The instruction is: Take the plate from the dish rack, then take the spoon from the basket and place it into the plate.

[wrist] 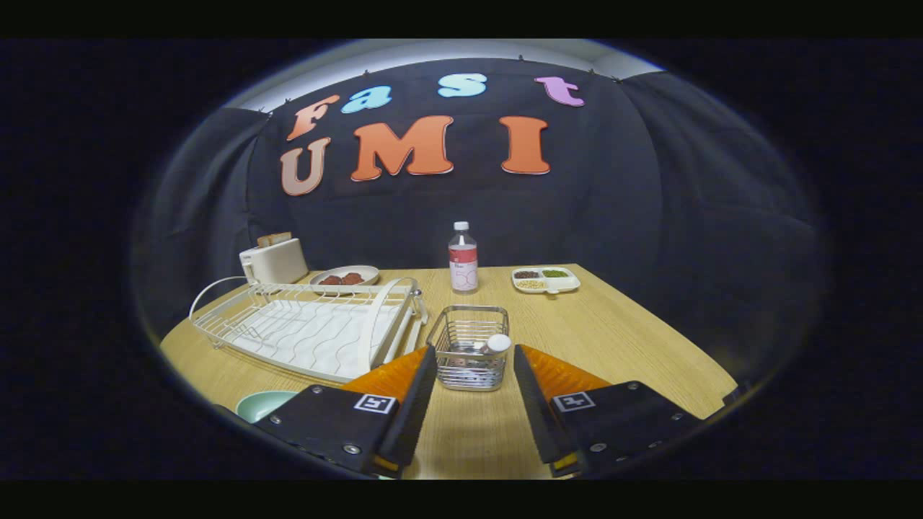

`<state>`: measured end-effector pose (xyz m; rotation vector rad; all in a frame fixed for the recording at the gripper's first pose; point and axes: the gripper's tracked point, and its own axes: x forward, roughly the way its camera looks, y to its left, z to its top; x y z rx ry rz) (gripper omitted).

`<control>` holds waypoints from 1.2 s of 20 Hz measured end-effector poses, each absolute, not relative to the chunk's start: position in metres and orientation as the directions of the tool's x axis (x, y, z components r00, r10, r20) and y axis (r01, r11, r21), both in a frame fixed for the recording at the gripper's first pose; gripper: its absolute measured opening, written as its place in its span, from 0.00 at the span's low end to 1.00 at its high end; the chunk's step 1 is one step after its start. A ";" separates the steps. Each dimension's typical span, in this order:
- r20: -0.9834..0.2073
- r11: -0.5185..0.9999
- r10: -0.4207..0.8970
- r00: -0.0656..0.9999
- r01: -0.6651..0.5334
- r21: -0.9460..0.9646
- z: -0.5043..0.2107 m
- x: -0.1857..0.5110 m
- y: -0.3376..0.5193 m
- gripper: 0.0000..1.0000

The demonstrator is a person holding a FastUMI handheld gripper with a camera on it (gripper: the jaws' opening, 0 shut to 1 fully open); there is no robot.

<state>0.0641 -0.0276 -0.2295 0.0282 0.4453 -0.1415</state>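
My gripper [472,358] is open, its two fingers spread with nothing held between them. Just ahead of the fingertips stands a small wire basket [469,346] on the wooden table; a white spoon [496,344] leans inside it, its rounded end poking up at the right side. To the left lies the white wire dish rack [310,328], with no dish standing in its slots. A pale green plate [261,405] rests on the table beside my left finger, partly hidden by it.
At the back of the wooden table [620,339] stand a toaster [274,261], a plate of brown food [345,277], a clear bottle with a red label [463,257] and a divided tray of beans [546,279]. Black cloth walls surround the table.
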 end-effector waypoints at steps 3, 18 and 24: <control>-0.409 0.986 -0.152 0.900 0.169 0.007 -0.230 0.071 -0.026 0.54; -0.326 0.976 -0.147 0.934 0.190 0.105 -0.191 0.076 -0.024 0.09; -0.279 0.981 -0.125 0.952 0.161 0.108 -0.139 0.056 -0.020 0.09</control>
